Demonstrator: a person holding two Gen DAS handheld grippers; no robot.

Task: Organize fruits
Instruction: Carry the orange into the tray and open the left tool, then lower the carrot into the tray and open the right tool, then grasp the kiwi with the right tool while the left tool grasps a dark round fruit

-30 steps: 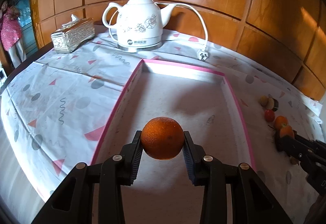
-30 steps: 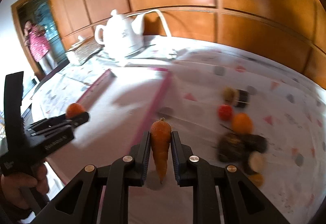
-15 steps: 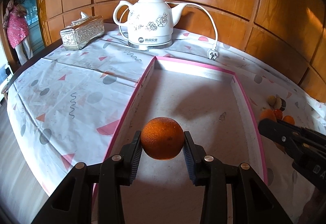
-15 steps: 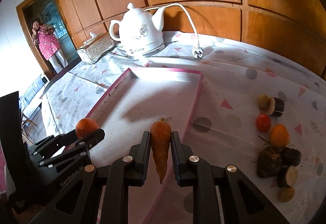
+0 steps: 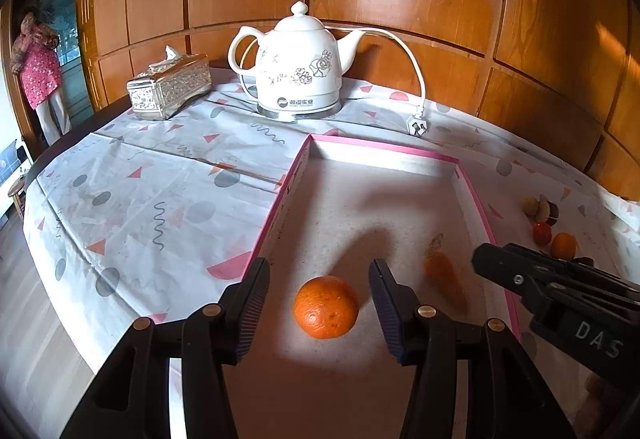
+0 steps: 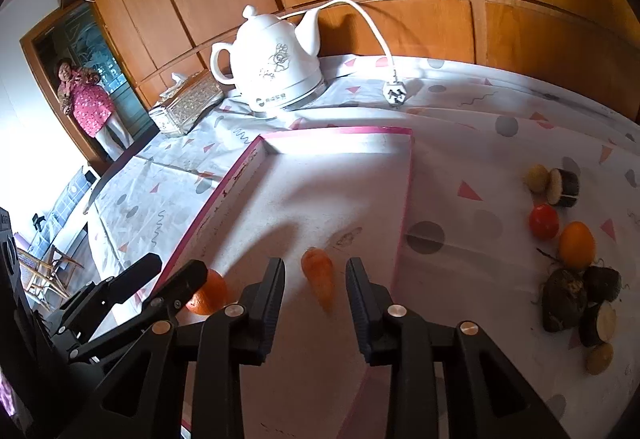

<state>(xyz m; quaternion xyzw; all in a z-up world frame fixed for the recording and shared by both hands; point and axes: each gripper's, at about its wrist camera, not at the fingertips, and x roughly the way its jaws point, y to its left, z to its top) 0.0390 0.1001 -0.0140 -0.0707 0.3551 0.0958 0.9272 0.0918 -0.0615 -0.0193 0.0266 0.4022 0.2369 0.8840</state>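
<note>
A pink-rimmed white tray (image 5: 298,167) (image 6: 336,131) lies on the patterned tablecloth. An orange (image 5: 326,306) (image 6: 208,293) lies in the tray between the fingers of my open left gripper (image 5: 318,305), free of the pads. A small carrot (image 6: 320,277) (image 5: 444,277) lies in the tray between the fingers of my open right gripper (image 6: 314,289), also free and blurred. Both grippers hover just above the tray's near end, side by side. The right gripper shows at the right in the left wrist view (image 5: 552,291).
A white electric kettle (image 5: 298,71) (image 6: 276,67) with cord and plug stands behind the tray. A silver tissue box (image 5: 170,87) sits at the back left. To the right of the tray lie a tomato (image 6: 543,221), a small orange fruit (image 6: 576,245) and several dark cut roots (image 6: 576,295).
Both grippers have opened. The orange dropped from the left one and the carrot from the right one, and both now lie in the tray.
</note>
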